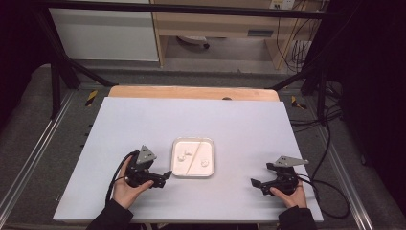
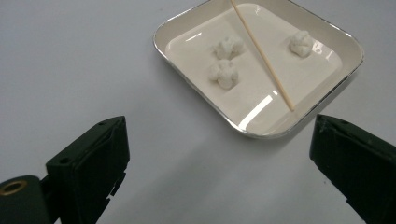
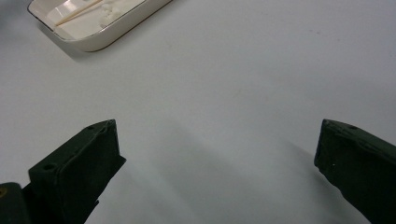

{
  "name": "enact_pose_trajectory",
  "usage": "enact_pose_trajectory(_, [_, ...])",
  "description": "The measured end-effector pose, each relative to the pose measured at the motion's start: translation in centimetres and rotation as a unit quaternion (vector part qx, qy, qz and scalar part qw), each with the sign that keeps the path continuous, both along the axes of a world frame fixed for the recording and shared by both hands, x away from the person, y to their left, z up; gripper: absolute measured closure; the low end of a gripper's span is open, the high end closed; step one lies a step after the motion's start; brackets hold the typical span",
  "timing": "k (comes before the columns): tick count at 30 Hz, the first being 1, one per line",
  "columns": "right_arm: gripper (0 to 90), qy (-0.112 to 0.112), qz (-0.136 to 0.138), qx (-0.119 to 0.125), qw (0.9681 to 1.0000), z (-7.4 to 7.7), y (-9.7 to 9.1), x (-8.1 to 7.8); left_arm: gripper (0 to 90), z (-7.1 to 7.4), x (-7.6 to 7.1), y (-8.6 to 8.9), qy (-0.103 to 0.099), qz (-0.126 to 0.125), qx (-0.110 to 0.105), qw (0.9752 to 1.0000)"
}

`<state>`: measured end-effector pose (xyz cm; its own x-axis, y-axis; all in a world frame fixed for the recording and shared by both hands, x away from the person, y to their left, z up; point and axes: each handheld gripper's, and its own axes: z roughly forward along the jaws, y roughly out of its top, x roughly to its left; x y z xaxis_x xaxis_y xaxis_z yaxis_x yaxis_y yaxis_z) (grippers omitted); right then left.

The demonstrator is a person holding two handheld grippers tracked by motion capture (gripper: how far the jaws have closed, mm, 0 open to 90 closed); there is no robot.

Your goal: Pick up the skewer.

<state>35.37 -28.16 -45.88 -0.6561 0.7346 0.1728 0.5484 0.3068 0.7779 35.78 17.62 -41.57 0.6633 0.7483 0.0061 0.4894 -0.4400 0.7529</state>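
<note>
Gaping wide, both grippers [image 1: 165, 176] [image 1: 254, 183] empty, flanking the tray [image 1: 193, 174]

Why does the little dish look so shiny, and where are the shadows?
In the left gripper view, the dish shows bright white streaks of glare on its glossy bottom, near the wooden stick. In the right gripper view, it casts a soft dark shadow on the table. In the high view, the room's edges look very dark.
</note>
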Motion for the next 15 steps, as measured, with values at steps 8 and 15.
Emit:
enact_pose_trajectory(8, [0.8,0.001,0.000,-0.001,1.0000,0.0,0.0,0.0,6.2,0.1,0.6,-1.6,0.001,-0.005,0.004,1.0000])
enact_pose_trajectory(15, [0.8,0.000,0.001,-0.003,1.0000,-0.1,0.0,0.0,10.6,0.1,1.1,-3.6,0.005,-0.005,0.010,0.9999])
